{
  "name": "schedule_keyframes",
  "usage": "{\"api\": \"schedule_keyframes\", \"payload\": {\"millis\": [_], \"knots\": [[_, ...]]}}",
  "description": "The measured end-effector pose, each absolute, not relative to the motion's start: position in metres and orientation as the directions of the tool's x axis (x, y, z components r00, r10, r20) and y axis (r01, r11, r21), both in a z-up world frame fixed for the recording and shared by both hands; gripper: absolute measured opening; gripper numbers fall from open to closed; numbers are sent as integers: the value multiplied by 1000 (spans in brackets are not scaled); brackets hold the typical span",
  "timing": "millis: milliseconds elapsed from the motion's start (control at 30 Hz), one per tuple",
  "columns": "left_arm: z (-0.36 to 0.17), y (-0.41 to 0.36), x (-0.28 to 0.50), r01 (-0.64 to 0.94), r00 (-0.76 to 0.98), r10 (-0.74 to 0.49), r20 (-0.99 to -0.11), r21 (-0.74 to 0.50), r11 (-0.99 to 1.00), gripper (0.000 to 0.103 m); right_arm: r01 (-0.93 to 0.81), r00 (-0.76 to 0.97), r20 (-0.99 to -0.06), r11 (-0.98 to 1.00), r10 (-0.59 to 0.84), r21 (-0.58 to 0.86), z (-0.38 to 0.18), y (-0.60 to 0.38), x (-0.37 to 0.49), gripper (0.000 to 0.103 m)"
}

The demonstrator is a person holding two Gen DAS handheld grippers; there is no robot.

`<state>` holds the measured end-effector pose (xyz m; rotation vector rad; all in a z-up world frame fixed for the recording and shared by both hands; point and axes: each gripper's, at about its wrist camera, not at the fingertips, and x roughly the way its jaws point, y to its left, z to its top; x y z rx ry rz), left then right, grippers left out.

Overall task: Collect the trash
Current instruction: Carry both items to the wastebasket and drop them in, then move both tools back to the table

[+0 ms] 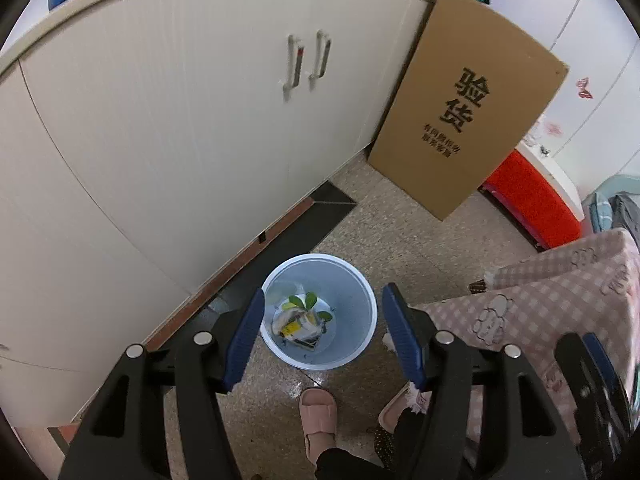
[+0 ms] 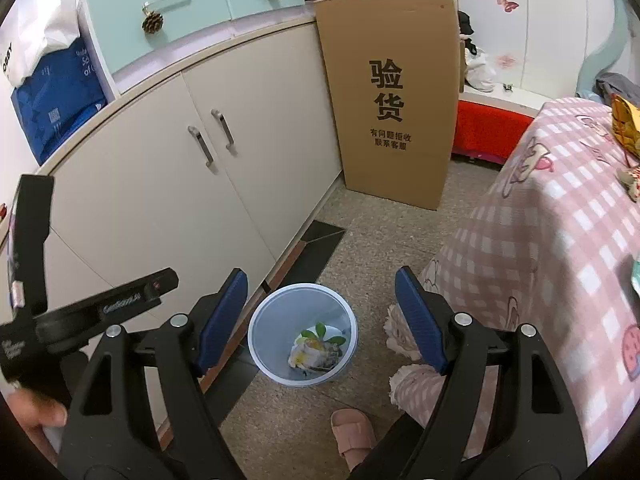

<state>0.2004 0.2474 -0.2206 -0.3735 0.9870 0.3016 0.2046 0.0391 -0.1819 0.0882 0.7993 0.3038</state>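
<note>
A: Both tools hang over the white bin. The left gripper stands spread with nothing between its blue pads, and so does the right gripper. The trash (crumpled wrappers, something yellow, a few green leaves) lies at the bottom of the bin, which stands on the floor just beside the cabinet.

B: So what could go wrong from here?

A: I judge the bin light and not very full, so a finger catching its rim on the way past could tip it and spill the lot across the floor. The person's slippered foot is close in front of it too, and a careless step could knock it.

B: And around it?

A: A tall cardboard box leans against the cabinet's end, well behind the bin. On the right a pink checked cloth hangs over a table or bed, its frilled edge near the bin; that could snag the right tool. More litter seems to lie on the cloth's far corner, though I cannot tell what it is.
</note>
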Motion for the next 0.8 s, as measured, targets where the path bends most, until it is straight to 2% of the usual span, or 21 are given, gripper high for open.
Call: {"api": "schedule_keyframes", "payload": {"millis": [467, 800], "knots": [[-138, 183, 135, -287, 643, 14, -766, -223, 931, 70, -216, 728, -595, 938, 340, 272, -111, -9, 151, 76], [-97, 76, 112, -103, 672, -93, -735, -217, 971, 74, -20, 824, -538, 959, 177, 284, -73, -132, 93, 78]]}}
